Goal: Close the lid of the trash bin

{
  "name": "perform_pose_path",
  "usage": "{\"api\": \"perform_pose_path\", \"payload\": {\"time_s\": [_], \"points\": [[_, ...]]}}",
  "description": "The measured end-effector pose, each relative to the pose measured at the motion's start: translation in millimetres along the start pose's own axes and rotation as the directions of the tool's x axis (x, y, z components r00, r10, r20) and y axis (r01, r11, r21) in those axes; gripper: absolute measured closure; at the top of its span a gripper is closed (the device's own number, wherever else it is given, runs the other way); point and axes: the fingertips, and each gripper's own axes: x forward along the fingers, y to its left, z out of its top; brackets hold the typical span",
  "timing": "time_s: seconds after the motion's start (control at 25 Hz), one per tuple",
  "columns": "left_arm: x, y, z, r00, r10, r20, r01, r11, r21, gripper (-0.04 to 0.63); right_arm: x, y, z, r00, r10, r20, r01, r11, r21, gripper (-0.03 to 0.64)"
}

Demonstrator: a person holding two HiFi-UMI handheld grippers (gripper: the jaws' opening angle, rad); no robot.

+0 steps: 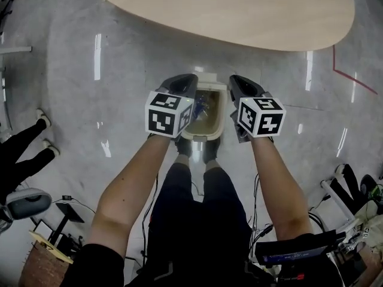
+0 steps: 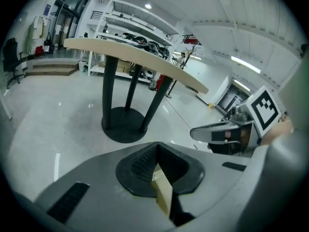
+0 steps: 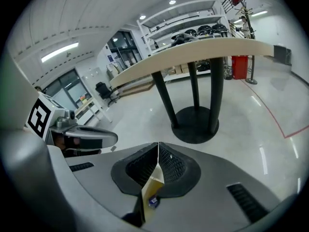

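A small beige trash bin point(image 1: 204, 135) stands open on the floor by the person's feet, with trash showing inside. I cannot make out its lid. My left gripper point(image 1: 182, 84) hovers over the bin's left side and my right gripper point(image 1: 242, 85) over its right side, both above it and not touching it. In the left gripper view the left gripper point(image 2: 157, 151) has its pads together with nothing held, and a beige sliver of the bin point(image 2: 163, 193) shows below. In the right gripper view the right gripper point(image 3: 158, 151) is likewise shut and empty above the bin point(image 3: 152, 190).
A large oval wooden table top point(image 1: 239, 11) lies just beyond the bin, and its dark round base point(image 2: 123, 124) sits on the grey floor. Another person's legs point(image 1: 24, 148) are at the left. Cables and stands point(image 1: 353, 202) crowd the right.
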Motion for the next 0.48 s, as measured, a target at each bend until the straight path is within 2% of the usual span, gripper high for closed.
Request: {"api": "perform_pose_path", "payload": {"time_s": [0.28,0.48], "points": [[-1,-4,-13,1.0,-0.023,-0.02,0.023,1.0,-0.008,0.597,7,-2,-18,1.0,-0.005,-0.022,0.006,0.999,0.04,0.606],[-13,-13,-28,0.999,-0.048,-0.013,0.048,0.999,-0.023,0.597,-2,5,-33,0.999,0.008,-0.044,-0.007,1.0,0.02,0.606]]}}
